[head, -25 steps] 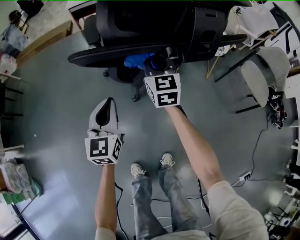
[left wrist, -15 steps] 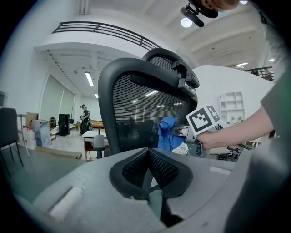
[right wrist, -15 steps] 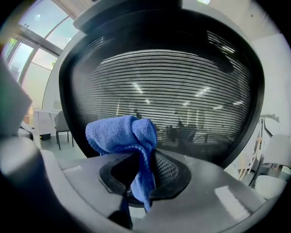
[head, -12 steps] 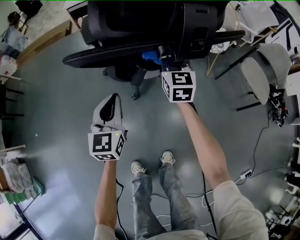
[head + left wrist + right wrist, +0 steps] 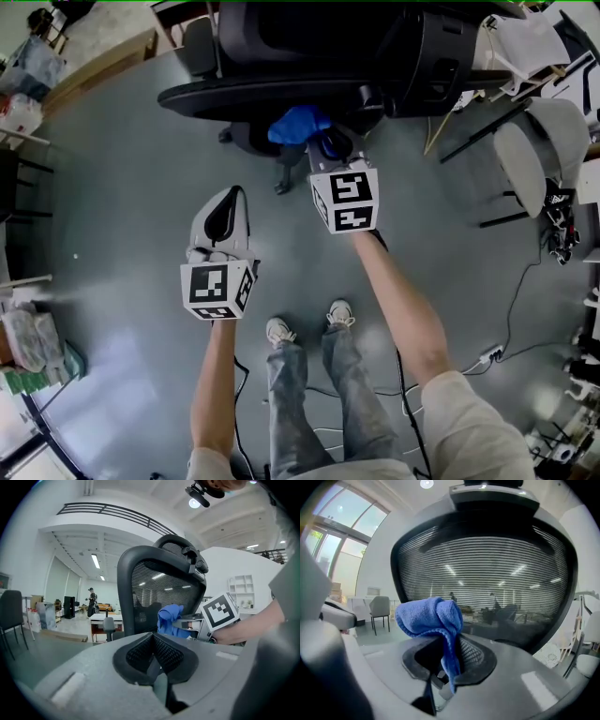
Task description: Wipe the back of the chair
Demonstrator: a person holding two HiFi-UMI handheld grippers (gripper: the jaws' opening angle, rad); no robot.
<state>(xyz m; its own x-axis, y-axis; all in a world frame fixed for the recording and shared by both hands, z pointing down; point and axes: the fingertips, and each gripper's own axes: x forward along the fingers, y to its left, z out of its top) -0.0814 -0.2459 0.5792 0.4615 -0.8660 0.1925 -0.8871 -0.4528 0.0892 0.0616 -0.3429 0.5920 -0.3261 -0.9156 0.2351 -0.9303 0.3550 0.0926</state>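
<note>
- Right gripper view: your right gripper (image 5: 443, 667) has its jaws clamped on the blue cloth (image 5: 429, 616). The cloth is bunched up above the pads, with one tail hanging down between them.
- The chair back (image 5: 487, 583) lies dead ahead of those jaws on the far side. Its mesh fills the view, so the cloth wad sits between jaws and mesh.
- The head view puts the cloth right at the near face of the back. I can't confirm contact from any view.
- The back stands upright, and its wide axis runs left-right across your line of reach. My read is that you push straight away from you to load the cloth, then stroke sideways along the mesh.
- Your left gripper (image 5: 223, 211) has its jaws pressed together on nothing. It hangs nearer you and to the left, well apart from the chair.
- The right arm is the nearer one, so the wipe is its job. The left is only useful to steady the frame if the chair swivels.
</note>
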